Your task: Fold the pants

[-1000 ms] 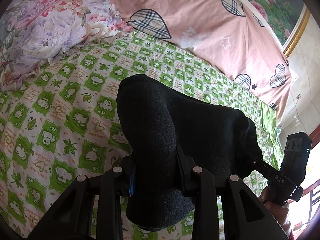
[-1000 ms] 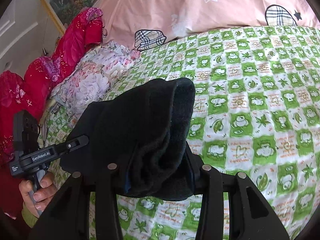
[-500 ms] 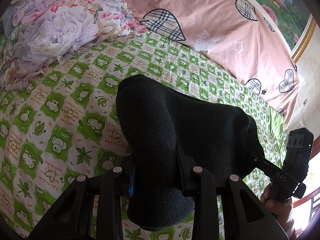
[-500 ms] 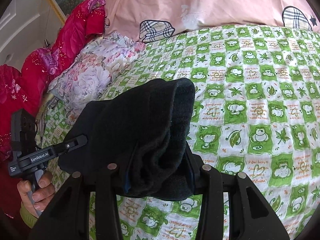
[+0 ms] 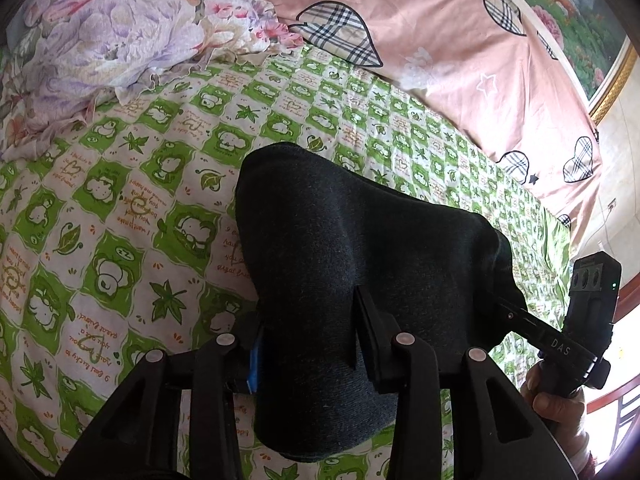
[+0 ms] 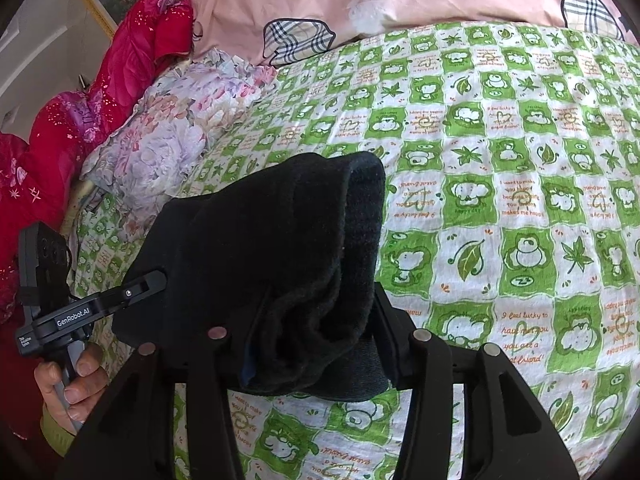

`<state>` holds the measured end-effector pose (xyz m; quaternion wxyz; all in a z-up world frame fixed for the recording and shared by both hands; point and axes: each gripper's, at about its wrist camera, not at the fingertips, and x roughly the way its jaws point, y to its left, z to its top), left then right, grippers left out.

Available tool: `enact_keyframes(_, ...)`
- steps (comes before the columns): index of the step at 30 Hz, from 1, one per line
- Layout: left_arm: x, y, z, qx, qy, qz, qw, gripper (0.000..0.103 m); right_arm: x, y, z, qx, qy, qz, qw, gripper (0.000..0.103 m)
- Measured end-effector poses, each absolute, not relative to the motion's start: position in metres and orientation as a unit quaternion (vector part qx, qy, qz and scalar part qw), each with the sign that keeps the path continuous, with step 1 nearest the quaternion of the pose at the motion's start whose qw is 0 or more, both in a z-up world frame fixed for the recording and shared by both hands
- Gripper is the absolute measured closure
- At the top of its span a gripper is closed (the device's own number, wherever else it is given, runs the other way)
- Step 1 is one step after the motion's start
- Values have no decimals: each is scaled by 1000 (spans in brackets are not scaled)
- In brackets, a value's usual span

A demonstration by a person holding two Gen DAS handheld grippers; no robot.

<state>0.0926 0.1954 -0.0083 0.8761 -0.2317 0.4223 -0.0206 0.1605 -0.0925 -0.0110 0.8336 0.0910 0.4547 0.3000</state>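
Note:
Dark folded pants (image 5: 360,240) hang as a thick bundle just above the green-and-white checked bed sheet (image 5: 120,240). My left gripper (image 5: 310,312) pinches the bundle's left end; its jaws are opening, with cloth still filling the gap. In the right wrist view the pants (image 6: 260,240) show their folded edge. My right gripper (image 6: 316,308) grips that right end; its jaws are opening too, with fabric still packed between them. Each view shows the other gripper's handle in a person's hand: the right one (image 5: 560,344) and the left one (image 6: 100,312).
A floral pillow (image 5: 112,40) lies at the head of the bed beside a pink quilt with plaid hearts (image 5: 440,60). Red bedding (image 6: 120,80) is piled at the far left. A framed picture (image 5: 580,8) hangs on the wall behind.
Both grippers have sunk toward the sheet with the pants between them. The fingers of each stand slightly wider apart than before.

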Motion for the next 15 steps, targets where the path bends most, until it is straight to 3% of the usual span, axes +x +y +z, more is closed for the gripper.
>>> enact_keyframes(8, 88, 200, -12, -233, 423, -10, 876, 46, 157, -105, -12, 109, 451, 293, 836, 43)
enact_keyframes(15, 82, 198, -10, -222, 422, 4, 879, 39, 149, -114, -8, 121, 448, 285, 838, 40)
